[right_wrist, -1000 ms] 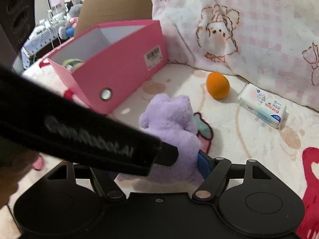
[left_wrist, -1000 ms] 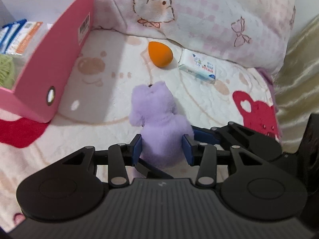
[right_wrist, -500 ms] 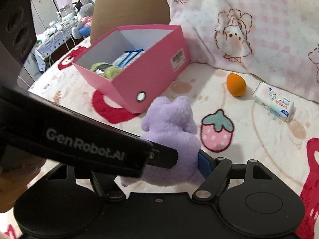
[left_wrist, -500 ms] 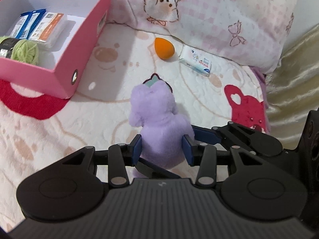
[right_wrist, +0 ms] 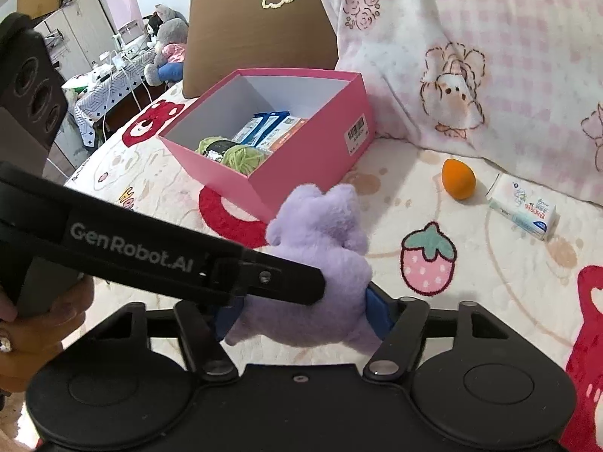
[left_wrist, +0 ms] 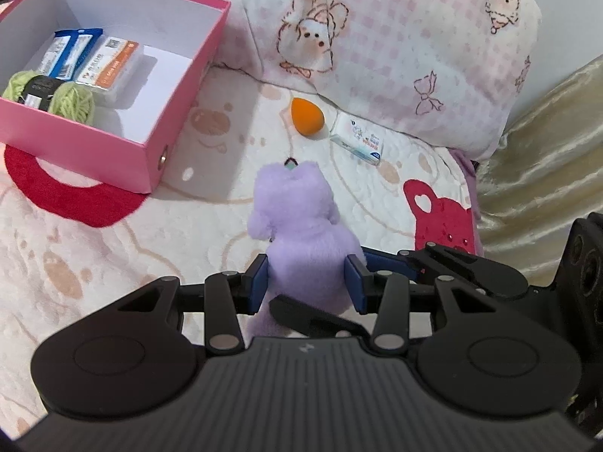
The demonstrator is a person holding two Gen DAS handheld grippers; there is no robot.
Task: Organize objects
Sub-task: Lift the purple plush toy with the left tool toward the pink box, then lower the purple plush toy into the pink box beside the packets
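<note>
Fluffy lilac plush toy is pinched in the left claw while the right claw is closing round it.

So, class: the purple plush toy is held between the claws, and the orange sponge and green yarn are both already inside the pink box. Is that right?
Not quite. In the right wrist view, only the green yarn is inside the pink box; the orange sponge lies on the blanket outside it. The purple plush toy is held between the claws.

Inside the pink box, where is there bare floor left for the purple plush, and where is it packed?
In the pink box, the white floor toward the wall facing the orange sponge is bare. The opposite side is crowded: green yarn near the front wall, with packets behind it. The purple plush is clamped by both hand-held grippers.
</note>
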